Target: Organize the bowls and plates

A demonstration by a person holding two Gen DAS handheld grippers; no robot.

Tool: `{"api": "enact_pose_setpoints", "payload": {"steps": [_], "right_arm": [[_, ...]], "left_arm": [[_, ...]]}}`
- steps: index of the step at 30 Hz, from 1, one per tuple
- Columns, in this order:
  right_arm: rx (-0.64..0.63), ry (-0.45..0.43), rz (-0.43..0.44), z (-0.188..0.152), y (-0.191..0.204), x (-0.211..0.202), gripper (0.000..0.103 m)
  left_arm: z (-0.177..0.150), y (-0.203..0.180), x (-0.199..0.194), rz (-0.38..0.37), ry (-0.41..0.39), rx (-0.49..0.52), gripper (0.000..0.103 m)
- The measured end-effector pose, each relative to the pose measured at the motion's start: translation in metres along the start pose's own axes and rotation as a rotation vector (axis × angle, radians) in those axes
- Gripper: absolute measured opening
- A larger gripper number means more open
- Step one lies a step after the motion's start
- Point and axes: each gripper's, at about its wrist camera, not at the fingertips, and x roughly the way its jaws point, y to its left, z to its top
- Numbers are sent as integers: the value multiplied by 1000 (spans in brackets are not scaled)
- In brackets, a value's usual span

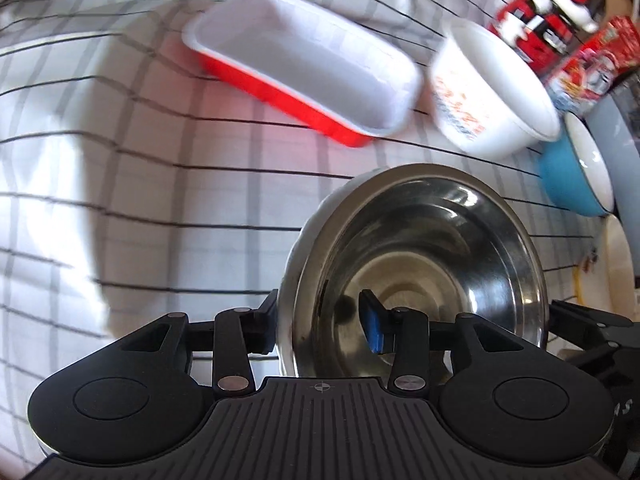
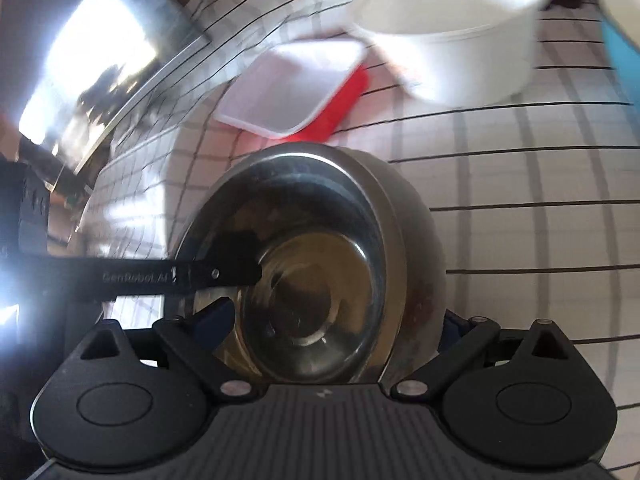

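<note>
Between the spread fingers of the left gripper (image 1: 322, 318) stands the near rim of a round steel bowl (image 1: 424, 264), empty and mirror-smooth; the pads do not press it. The right gripper (image 2: 334, 320) is spread wide around the same bowl (image 2: 304, 268), with no firm pinch visible. Beyond lie an empty rectangular red dish (image 1: 304, 80) with a white inside, a white tub (image 1: 492, 88) and a blue bowl (image 1: 576, 172). The checked cloth (image 1: 120, 160) lies bare and open beside them.
</note>
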Motion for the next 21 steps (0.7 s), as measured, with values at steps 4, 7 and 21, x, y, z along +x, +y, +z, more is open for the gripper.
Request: {"api": "enact_pose_setpoints", "payload": {"steps": [4, 7, 21], "right_arm": [[51, -39, -45, 0, -28, -18, 99], [76, -62, -65, 0, -47, -28, 99], [-16, -173, -229, -3, -36, -55, 99]], "left_arm": [[5, -29, 12, -33, 1, 42, 44], [9, -44, 19, -59, -6, 44, 44], [-1, -43, -26, -71, -181, 31, 36]]}}
